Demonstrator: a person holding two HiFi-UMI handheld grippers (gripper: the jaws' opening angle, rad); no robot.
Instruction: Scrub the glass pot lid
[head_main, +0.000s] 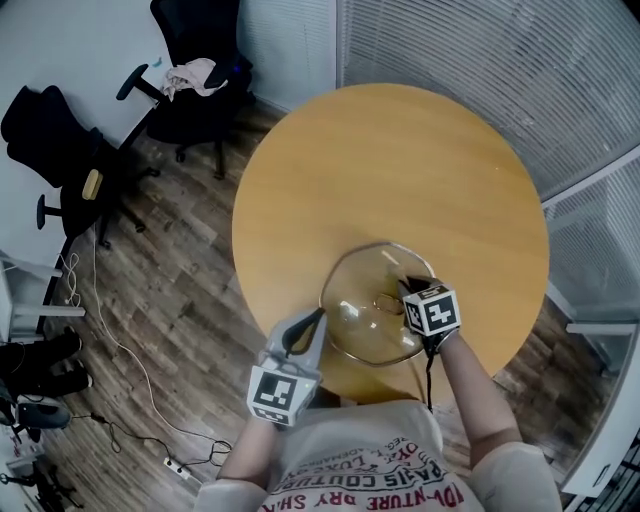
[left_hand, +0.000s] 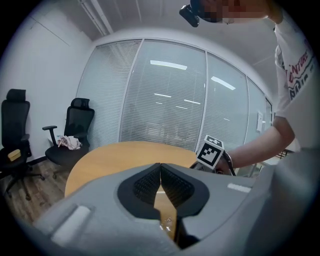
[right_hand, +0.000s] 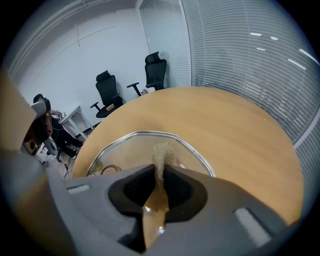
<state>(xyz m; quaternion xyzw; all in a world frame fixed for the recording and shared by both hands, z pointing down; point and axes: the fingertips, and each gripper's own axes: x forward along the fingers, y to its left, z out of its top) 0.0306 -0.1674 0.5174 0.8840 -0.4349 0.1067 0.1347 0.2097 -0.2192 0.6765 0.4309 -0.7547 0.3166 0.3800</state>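
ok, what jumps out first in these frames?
The glass pot lid, lying near the front edge of the round wooden table. The right hand-held gripper pinches a beige scrubber over it; the left hand-held gripper looks shut on its left rim.

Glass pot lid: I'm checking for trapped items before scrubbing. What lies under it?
Through the glass pot lid, the round wooden table shows. A small ring near its middle may be above or below the glass. The right gripper and its scrubbing pad hide a patch.
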